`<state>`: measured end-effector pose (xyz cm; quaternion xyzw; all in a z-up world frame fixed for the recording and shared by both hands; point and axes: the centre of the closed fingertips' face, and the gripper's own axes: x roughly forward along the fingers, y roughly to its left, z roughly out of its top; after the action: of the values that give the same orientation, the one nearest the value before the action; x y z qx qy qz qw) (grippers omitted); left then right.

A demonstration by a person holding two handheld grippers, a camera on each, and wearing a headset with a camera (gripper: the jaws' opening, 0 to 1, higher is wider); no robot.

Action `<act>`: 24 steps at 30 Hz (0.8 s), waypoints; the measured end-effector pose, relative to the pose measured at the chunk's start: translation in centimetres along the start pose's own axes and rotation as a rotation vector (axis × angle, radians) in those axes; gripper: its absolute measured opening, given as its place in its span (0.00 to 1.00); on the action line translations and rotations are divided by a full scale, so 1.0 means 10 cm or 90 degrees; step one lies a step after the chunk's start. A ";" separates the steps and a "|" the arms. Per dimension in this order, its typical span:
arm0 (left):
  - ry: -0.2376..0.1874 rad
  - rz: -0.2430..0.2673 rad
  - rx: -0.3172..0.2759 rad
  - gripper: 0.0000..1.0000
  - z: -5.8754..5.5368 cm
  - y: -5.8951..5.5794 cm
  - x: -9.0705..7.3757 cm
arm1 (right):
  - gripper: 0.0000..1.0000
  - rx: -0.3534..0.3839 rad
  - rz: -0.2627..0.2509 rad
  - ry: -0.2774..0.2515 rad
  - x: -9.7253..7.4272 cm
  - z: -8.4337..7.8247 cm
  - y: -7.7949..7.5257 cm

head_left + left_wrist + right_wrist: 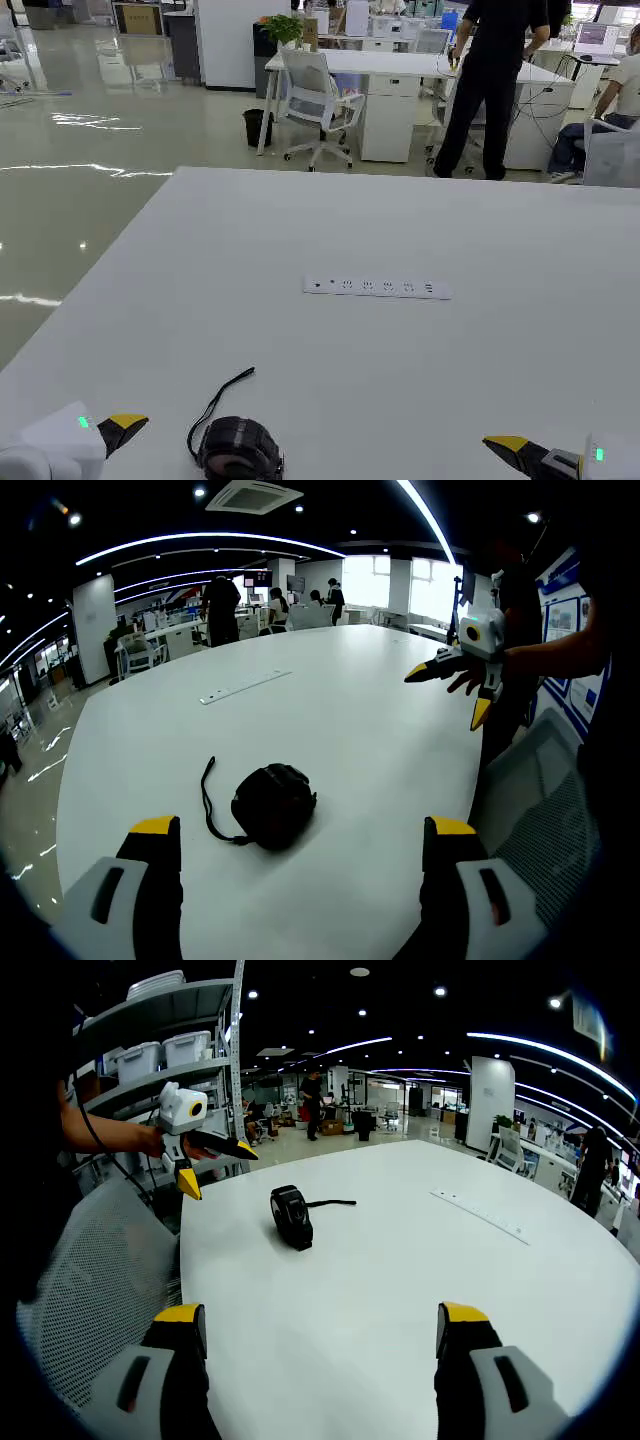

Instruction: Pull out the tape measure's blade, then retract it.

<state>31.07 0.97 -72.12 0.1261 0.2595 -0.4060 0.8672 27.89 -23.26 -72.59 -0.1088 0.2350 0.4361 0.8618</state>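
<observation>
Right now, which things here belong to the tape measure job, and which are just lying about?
For the job: tape measure; left gripper, jaws open; right gripper, jaws open.

Lying about: power strip further along the table; office chair and bin on the floor beyond.

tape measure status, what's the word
Left gripper and right gripper open, both clear of it. Black round tape measure on white table, no blade out. White power strip farther off, nothing blocking.
</observation>
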 end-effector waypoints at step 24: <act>0.022 -0.021 0.024 0.97 -0.02 -0.03 0.05 | 0.93 -0.016 0.007 0.001 0.01 -0.01 0.00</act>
<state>31.05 0.60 -72.56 0.1448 0.2690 -0.4230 0.8531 27.94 -23.27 -72.76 -0.1190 0.2307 0.4435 0.8579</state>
